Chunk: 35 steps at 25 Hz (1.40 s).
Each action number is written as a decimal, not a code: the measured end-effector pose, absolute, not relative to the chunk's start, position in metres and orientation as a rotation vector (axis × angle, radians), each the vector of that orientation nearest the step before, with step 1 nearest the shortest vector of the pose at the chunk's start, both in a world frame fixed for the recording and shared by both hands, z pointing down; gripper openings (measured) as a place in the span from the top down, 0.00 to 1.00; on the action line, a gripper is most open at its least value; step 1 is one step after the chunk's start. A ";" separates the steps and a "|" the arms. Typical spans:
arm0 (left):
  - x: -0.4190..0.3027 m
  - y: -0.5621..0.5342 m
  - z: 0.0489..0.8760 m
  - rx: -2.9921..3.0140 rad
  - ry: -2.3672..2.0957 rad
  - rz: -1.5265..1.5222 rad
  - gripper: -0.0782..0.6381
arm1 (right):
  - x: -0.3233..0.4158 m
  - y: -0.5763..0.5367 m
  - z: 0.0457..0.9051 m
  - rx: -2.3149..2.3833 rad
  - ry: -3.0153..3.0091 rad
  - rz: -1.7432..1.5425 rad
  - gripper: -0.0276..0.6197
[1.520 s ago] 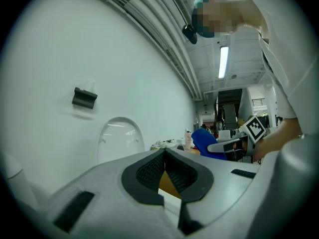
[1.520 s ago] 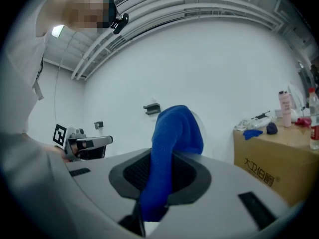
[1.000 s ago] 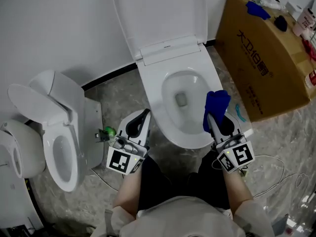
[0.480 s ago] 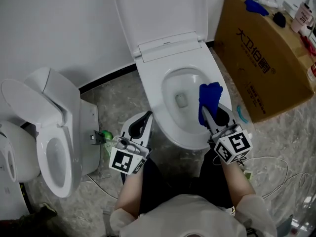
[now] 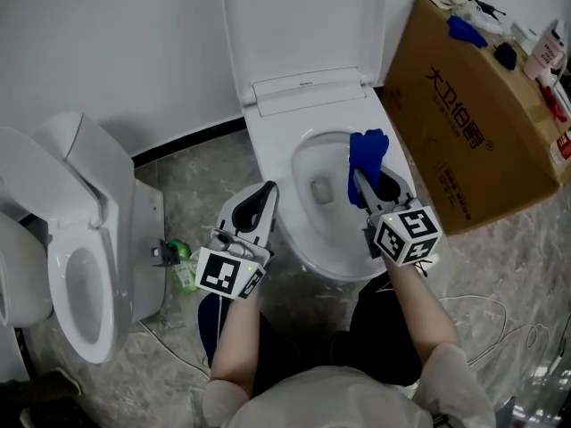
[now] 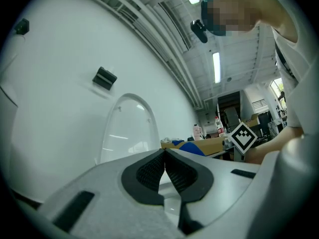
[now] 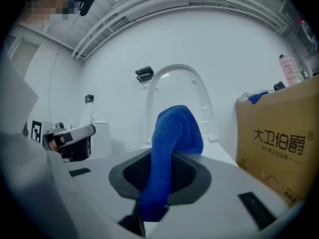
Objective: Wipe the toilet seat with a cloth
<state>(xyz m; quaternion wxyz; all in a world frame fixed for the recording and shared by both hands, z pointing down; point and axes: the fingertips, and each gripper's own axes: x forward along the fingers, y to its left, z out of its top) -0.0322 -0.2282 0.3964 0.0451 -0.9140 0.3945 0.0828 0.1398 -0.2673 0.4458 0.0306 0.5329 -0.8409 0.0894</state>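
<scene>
blue cloth (image 5: pixel 368 150) gripped in right tongs (image 5: pixel 357 178), farther up toilet seat (image 5: pixel 275 172); left tongs (image 5: pixel 267 189) clenched

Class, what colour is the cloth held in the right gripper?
The cloth is solid blue, clearest in the right gripper view.

landmark: centre toilet (image 5: pixel 278 163). we list room and obstacles around it.
- behind: raised lid (image 5: pixel 303 25) stands against the wall (image 5: pixel 107 52); we find no way through.
- right: cardboard box (image 5: pixel 473 123) near the bowl, only a narrow strip of floor (image 5: pixel 205 176) between.
- right rim: taken by the right gripper (image 5: pixel 357 181), jaws closed on a blue cloth (image 5: pixel 366 150).
- left and back rim: bare, reachable from above.
- front-left edge: left gripper (image 5: pixel 265 194) just beside it, jaws together, empty.
- left: open floor with a green object (image 5: pixel 183 252); second toilet (image 5: pixel 80 239) well apart.
- front: the person's legs (image 5: pixel 384 328); cables (image 5: pixel 482 306) front-right.
</scene>
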 end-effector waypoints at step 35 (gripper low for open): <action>-0.042 -0.233 0.435 -2.779 1.270 0.161 0.88 | 0.141 -0.438 0.534 1.578 -2.248 0.386 0.84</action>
